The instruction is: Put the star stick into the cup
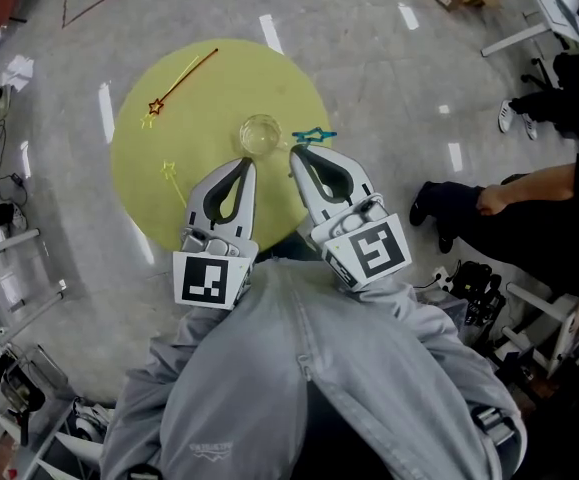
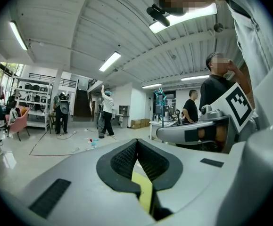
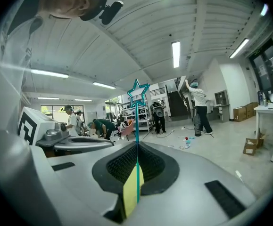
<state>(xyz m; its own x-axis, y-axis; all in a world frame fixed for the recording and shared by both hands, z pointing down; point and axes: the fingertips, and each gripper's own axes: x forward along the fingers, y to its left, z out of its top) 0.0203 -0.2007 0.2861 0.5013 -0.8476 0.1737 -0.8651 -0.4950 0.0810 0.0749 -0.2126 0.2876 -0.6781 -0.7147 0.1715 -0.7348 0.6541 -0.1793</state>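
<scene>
right claw (image 3: pixel 137 147): clamped shut on the thin teal star stick (image 3: pixel 137 92). The shaft runs out between the pads and the star end sticks out well past the tips.
left claw (image 2: pixel 136 145): closed too, but nothing in it. You just see yellow tabletop (image 1: pixel 209 118) through the gap.
where the stick is: in the air, not in the cup (image 1: pixel 260 133) yet. From the head view, the star sits just to the right of the rim.
cup: clear, upright on the tabletop, right ahead of both claws. Nobody's holding it.
risk 1: the shaft is skinny, so I reckon it could swivel or slide in the pads when it gets tilted over the opening.
risk 2: the star is the wide bit, so if it goes in first it could snag the rim.
risk 3: the cup looks light. A bump from the stick or either claw tip could tip or shove it, since the left claw isn't steadying it.
other stuff: a red star stick (image 1: pixel 184 75) and a yellow star stick (image 1: pixel 174 182) lie on the tabletop, apart from the cup. They're probably not in the way.
</scene>
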